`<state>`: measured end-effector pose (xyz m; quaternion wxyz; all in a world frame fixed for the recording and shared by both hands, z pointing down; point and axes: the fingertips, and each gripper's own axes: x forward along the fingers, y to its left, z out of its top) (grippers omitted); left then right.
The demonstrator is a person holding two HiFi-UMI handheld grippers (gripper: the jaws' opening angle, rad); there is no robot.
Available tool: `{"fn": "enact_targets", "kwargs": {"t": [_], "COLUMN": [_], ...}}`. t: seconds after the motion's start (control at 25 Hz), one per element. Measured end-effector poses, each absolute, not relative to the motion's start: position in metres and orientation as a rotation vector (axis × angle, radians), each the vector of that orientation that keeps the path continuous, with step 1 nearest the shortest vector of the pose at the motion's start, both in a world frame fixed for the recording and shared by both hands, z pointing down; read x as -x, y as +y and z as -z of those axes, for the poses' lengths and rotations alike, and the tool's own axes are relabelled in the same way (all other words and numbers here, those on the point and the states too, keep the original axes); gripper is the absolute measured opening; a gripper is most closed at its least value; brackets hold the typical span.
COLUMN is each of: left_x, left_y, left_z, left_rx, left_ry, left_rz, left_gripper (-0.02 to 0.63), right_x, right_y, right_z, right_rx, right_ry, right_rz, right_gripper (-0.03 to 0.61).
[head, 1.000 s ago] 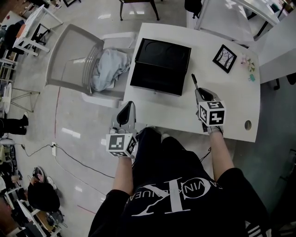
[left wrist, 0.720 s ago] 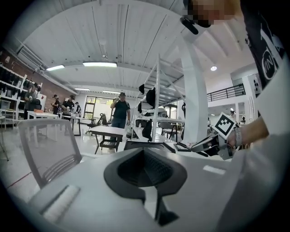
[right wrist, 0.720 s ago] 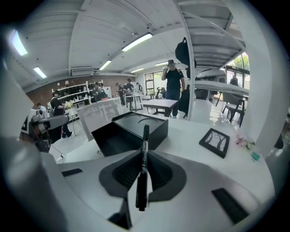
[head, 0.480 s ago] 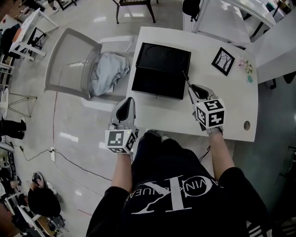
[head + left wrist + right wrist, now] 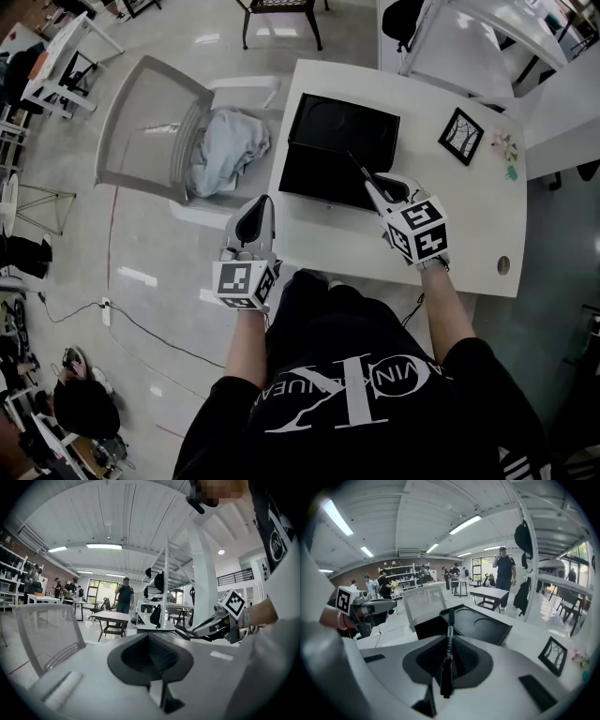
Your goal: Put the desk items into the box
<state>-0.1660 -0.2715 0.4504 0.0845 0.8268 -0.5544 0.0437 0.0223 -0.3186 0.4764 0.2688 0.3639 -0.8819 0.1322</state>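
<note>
Head view, left to right. Chair [image 5: 141,122] with grey cloth [image 5: 225,145], beside the desk [image 5: 469,216]. Left gripper [image 5: 255,211]: jaws together on nothing, off the desk's near-left edge, idle. Black box [image 5: 328,141]: open, on the desk's left part. Right gripper [image 5: 380,190]: jaws clamped on the rear of a black pen [image 5: 359,172], whose free end projects over the box's near-right portion. Picture frame [image 5: 461,136]: flat on the desk, well apart from the box.

Likely hazards: held so near one end, the pen may pivot in the jaws. Released tilted or too high, it may strike the rim and roll onto the desk or floor.
</note>
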Motion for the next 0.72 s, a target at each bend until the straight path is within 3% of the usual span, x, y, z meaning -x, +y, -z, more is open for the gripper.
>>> {"fn": "enact_targets", "kwargs": {"t": [0.72], "left_x": [0.192], "left_y": [-0.29], "left_z": [-0.461], "left_rx": [-2.409], "left_ry": [-1.661], "left_rz": [-0.118], "left_gripper": [0.011], "right_x": [0.033], "right_y": [-0.325], "right_z": [-0.509], "right_rx": [-0.721], "right_ry": [-2.3], "right_rz": [-0.313], "right_gripper": [0.026]}}
